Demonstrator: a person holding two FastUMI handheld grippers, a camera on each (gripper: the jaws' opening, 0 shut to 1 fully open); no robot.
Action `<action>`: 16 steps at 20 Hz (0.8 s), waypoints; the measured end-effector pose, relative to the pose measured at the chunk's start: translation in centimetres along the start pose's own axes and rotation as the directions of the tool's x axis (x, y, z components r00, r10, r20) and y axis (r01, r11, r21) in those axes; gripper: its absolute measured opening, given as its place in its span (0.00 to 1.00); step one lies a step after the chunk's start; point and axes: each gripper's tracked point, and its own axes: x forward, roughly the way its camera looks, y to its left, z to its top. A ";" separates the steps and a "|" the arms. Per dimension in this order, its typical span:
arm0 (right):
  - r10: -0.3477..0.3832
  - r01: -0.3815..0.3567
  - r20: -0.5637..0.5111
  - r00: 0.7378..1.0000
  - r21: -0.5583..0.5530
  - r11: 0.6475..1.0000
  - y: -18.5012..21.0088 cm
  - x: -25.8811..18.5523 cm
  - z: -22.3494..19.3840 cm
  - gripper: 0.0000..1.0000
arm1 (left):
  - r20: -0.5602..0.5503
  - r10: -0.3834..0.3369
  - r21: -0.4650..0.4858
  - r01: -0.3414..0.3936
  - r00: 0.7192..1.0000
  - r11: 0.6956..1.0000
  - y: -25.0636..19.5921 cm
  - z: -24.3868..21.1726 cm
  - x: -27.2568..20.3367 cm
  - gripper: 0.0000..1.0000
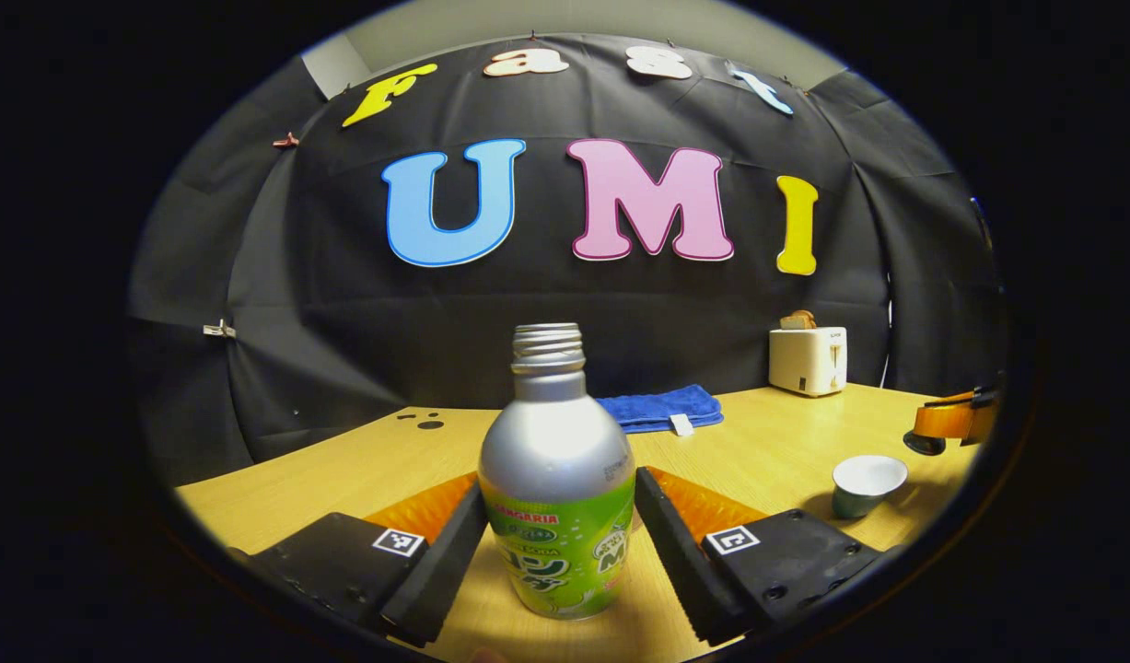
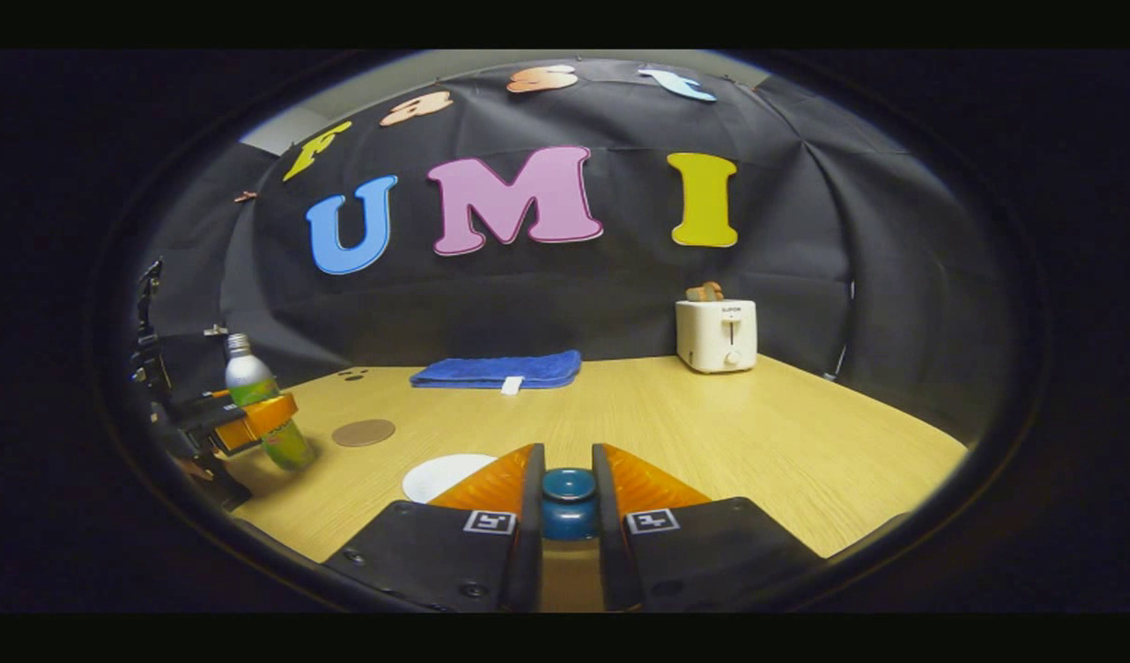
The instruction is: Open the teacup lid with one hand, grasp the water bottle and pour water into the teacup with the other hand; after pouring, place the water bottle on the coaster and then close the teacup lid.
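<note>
Both tongs (image 1: pixel 560 543): black bodies w/ screws, square tag markers, orange ribbing.

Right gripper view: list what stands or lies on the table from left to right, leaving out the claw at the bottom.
Water bottle → brown coaster → white cup → blue towel → toaster.

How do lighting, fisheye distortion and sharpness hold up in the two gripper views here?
Left gripper view: warm light, the water bottle sharp with soft glare on its shoulder, the teacup casting a shadow, and the table edge bowed. Right gripper view: dimmer, the lid knob between the fingers slightly soft, the toaster clear, and the far bottle small near the warped rim.
</note>
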 end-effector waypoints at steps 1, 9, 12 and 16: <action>-0.004 0.004 0.006 1.000 -0.002 1.000 -0.1 -0.3 0.2 0.24 | 0.000 0.000 -0.011 0.000 1.000 1.000 0.1 -0.1 0.3 0.94; -0.003 0.005 0.057 0.998 -0.038 0.999 -0.1 -0.6 0.7 0.24 | -0.001 -0.027 -0.027 0.027 1.000 0.999 -0.3 -0.2 0.4 0.82; -0.006 0.011 0.082 0.997 -0.059 0.998 -0.2 -0.7 1.0 0.24 | 0.002 -0.062 -0.024 0.062 0.998 0.998 -1.1 -0.2 0.5 0.80; -0.026 0.034 0.127 0.992 -0.065 0.997 -0.9 -1.0 1.7 0.24 | 0.018 -0.070 0.090 0.068 0.997 0.994 -2.0 1.3 0.7 0.80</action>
